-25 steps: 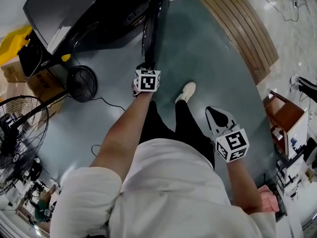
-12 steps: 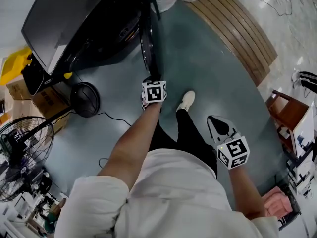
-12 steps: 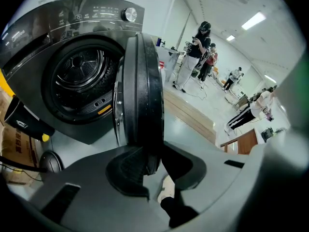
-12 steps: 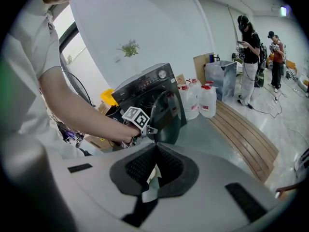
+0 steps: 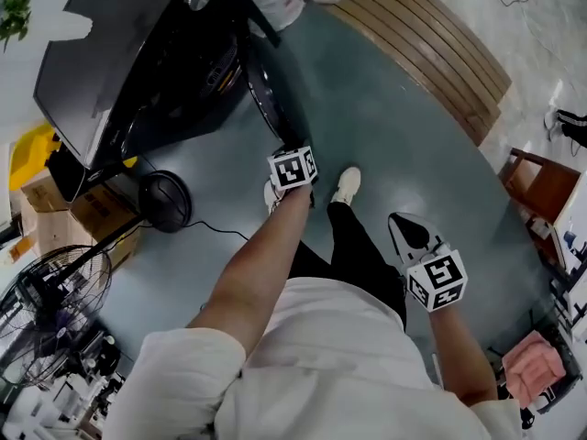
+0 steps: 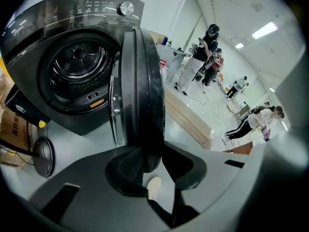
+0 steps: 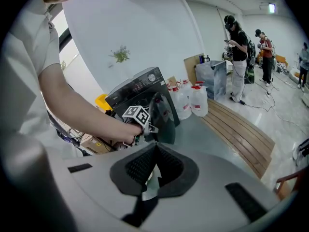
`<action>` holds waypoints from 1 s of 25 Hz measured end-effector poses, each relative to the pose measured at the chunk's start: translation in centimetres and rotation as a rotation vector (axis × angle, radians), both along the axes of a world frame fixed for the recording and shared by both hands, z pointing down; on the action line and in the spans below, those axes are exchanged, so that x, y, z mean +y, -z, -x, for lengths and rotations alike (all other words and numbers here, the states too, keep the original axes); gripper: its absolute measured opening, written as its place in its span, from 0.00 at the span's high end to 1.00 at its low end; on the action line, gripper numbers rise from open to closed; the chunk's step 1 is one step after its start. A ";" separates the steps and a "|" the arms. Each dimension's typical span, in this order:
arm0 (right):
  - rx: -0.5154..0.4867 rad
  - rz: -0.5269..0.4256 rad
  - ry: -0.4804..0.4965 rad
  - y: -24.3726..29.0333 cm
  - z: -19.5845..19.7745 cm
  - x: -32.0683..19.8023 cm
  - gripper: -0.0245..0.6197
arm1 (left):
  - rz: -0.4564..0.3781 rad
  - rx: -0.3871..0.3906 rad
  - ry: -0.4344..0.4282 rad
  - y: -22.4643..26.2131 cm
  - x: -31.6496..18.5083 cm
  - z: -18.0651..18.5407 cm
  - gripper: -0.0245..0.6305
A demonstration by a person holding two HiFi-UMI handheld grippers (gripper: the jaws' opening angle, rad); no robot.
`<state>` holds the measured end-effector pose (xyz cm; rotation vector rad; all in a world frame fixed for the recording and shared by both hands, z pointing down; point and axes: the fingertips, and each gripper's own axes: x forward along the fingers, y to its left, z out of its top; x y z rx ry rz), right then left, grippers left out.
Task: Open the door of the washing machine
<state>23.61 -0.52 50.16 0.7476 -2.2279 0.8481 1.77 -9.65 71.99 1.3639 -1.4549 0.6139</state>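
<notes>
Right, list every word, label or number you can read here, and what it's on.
Nothing reads clearly.
Washing machine control panel: white print and icons, too small to read.
Yellow sticker: blurred.
Cardboard box: print, blurred.
Jugs: red labels, too small to read.

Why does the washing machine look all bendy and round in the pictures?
Left gripper view: the wide-angle lens bulges the washing machine and its door, corners go black, and a ceiling light glares white. Right gripper view: the same curving and dark rim. Head view: the straight wooden planks bow.
</notes>
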 end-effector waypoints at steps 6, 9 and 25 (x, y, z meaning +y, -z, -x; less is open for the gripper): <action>-0.011 0.006 -0.040 -0.3 -2.1 -0.5 0.95 | 0.021 0.013 0.060 0.0 -1.2 -2.0 0.81; -0.019 0.008 -0.057 -0.5 -2.8 -0.8 0.95 | 0.024 0.021 0.083 0.0 -1.9 -3.0 0.81; -0.035 0.015 -0.130 -1.5 -7.7 -2.5 0.95 | 0.035 0.117 0.222 0.1 -6.8 -8.7 0.80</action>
